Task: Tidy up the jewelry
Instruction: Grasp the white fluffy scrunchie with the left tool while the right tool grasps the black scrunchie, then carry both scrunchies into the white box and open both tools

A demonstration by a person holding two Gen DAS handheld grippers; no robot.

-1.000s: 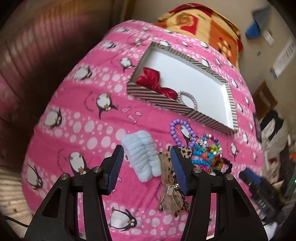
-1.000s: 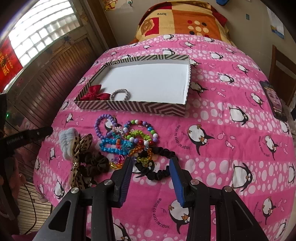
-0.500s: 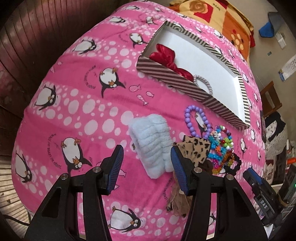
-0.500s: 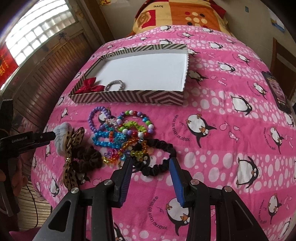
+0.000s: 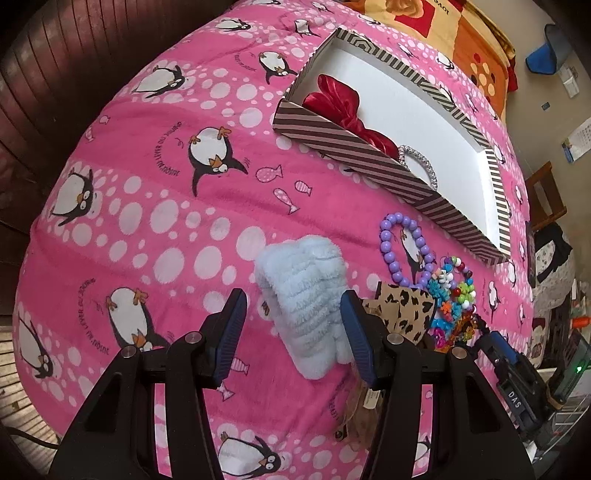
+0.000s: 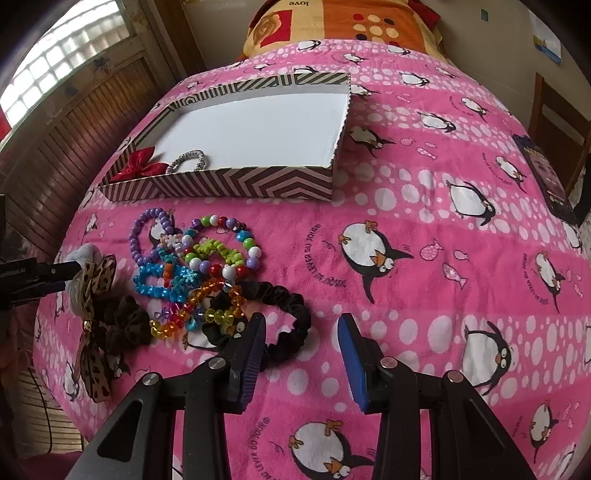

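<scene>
A pale blue fluffy scrunchie point(image 5: 295, 273) lies on the pink penguin blanket point(image 5: 184, 221). My left gripper point(image 5: 293, 295) hangs open just over it, one finger on each side, its pads apart from the scrunchie. Beside it lie a leopard bow point(image 5: 406, 310), a purple bead bracelet point(image 5: 402, 243) and a heap of coloured bead bracelets point(image 6: 207, 266). My right gripper point(image 6: 302, 319) is open low over the right end of a black scrunchie point(image 6: 291, 302). The striped box point(image 6: 221, 184) holds a red bow point(image 6: 138, 168) and a silver bracelet point(image 6: 188, 160).
A brown scrunchie point(image 6: 122, 321) lies under the leopard bow's tail. A dark phone point(image 6: 546, 173) rests near the bed's right edge. An orange patterned pillow point(image 6: 332, 26) lies at the far end. Wooden panelling point(image 5: 55, 74) runs along the left side.
Both grippers have sunk toward the bed. The left one moved off the leopard bow until the blue scrunchie lay between its fingers. The right one closed in on the black scrunchie.
</scene>
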